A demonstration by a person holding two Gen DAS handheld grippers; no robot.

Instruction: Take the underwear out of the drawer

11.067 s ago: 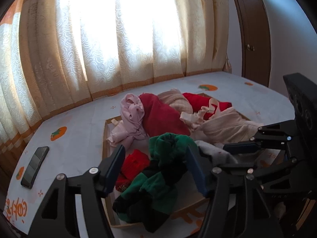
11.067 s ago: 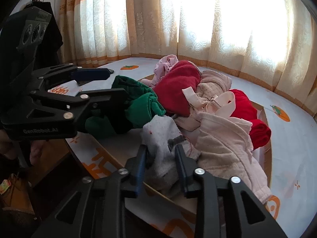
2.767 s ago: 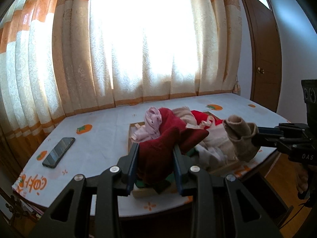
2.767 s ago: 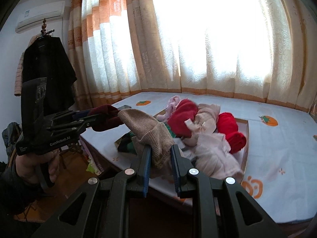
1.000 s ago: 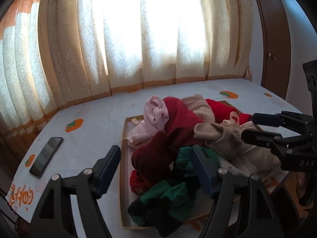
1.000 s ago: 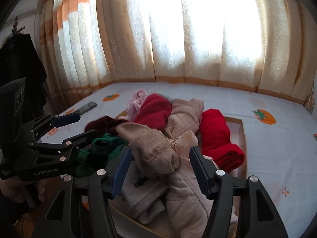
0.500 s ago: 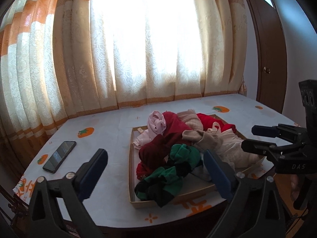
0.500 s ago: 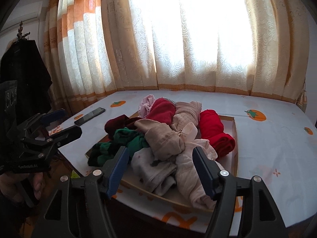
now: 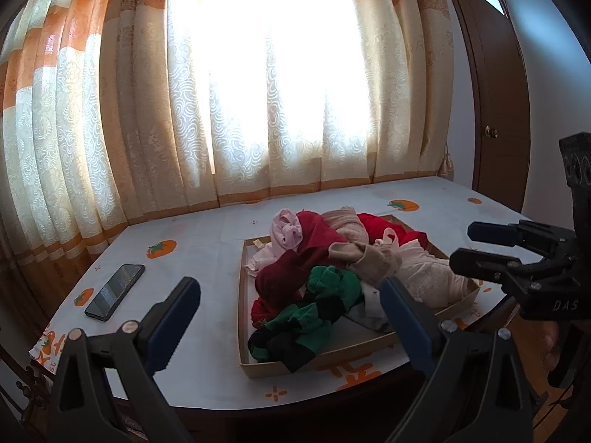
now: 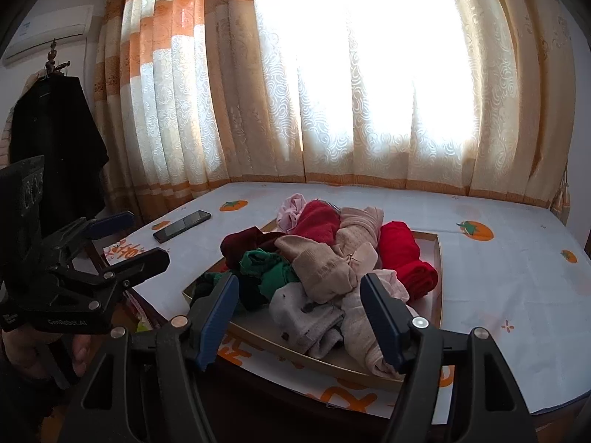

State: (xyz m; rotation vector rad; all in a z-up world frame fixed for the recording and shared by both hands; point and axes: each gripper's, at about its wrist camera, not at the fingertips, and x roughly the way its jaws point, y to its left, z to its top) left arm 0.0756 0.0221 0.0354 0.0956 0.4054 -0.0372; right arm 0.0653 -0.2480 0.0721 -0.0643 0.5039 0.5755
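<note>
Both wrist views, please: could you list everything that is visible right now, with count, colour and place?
Drawer tray: one, light wood, on the table, holding the clothes pile.
Green-and-black garment: one, front of the pile.
Dark red garment: one, left of the pile.
Bright red garment: one, far right side of the tray.
Beige knit garment: one, on top, middle.
Pink garment: one, pale, far left corner.
Grey garment: one, near edge.
Phone: one, black, on the tablecloth left of the tray.
Tablecloth: one, white with orange fruit prints.
Curtains: cream and orange, behind the table.
Left gripper: open, empty.
Right gripper: open, empty.
</note>
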